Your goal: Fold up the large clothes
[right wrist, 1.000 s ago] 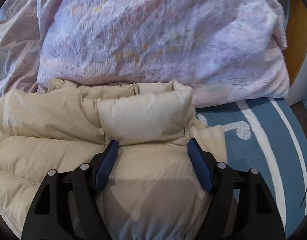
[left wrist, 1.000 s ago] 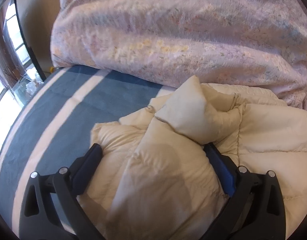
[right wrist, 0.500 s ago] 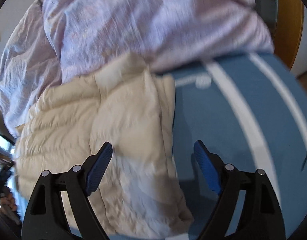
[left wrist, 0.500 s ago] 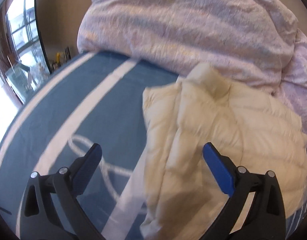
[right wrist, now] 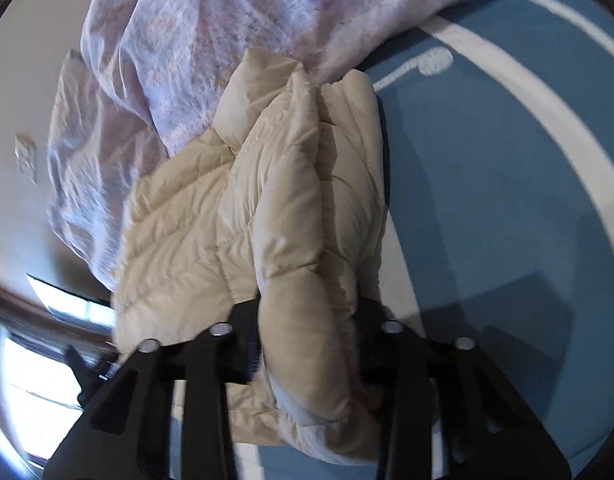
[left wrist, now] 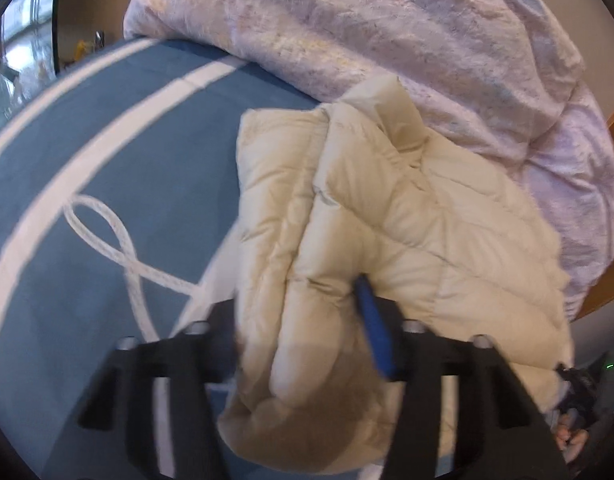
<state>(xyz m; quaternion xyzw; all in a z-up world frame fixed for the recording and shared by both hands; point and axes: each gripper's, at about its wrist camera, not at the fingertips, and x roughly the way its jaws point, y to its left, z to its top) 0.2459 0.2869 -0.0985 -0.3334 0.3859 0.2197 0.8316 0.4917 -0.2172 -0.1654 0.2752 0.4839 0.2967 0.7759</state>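
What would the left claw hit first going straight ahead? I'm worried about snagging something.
The cream puffer jacket the left claw already grips; beyond it, probably the lilac duvet.

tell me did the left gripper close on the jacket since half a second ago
Yes. The left gripper was open beside the cream jacket above the blue bedspread; now its fingers pinch the jacket's near edge.

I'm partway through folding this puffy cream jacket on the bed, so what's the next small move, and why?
Probably lift both near corners and carry them toward the collar end. The left gripper and right gripper each have their jaws closed on a bunch of the cream jacket, which lies narrowed lengthwise on the blue bedspread, its collar against the lilac duvet. Halving it looks like what remains.
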